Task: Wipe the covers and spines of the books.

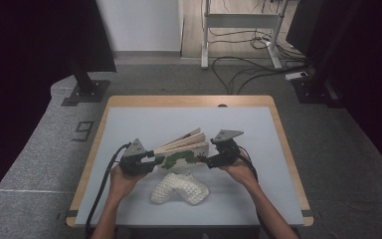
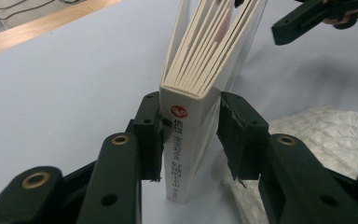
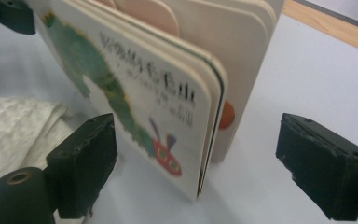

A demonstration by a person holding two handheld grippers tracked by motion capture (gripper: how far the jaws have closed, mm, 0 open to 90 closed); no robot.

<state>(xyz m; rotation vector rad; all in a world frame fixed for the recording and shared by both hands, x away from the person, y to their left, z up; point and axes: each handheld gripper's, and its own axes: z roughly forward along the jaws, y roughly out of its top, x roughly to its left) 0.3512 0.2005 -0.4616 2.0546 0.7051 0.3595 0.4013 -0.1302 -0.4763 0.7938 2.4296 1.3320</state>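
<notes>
Black jaws, left gripper [image 2: 189, 135]: they are closed on the spine end of the board book [image 2: 191, 140], one jaw on each cover, and both pads touch it.
Left gripper, high view [image 1: 146, 162]: it is at the left end of the book, and the person's left hand [image 1: 122, 179] holds it from behind.
Right gripper [image 3: 198, 165]: the jaws stand wide apart, one on each side of the free edge of the book; neither jaw touches the book.
Right gripper, high view [image 1: 210, 160]: it is at the right end of the book, held by the right hand [image 1: 238, 169], with a grey plate on top.
Board book, place [image 1: 184, 152]: it stands on its edge near the middle of the bench [image 1: 144, 119], between the two grippers, a little tilted.
Board book, pages: the thick pages are fanned open at the end away from the spine.
Board book, cover [image 3: 135, 93]: white, with a green caterpillar that has a red head, and dark printed characters beside it.
Spine: white, with a red round mark and dark characters under it.
White padded cloth [image 1: 181, 188]: it is crumpled on the bench, just beside the book on the person's side; I cannot tell if it touches the book.
Bench surface: pale blue-grey, with a wooden rim.
</notes>
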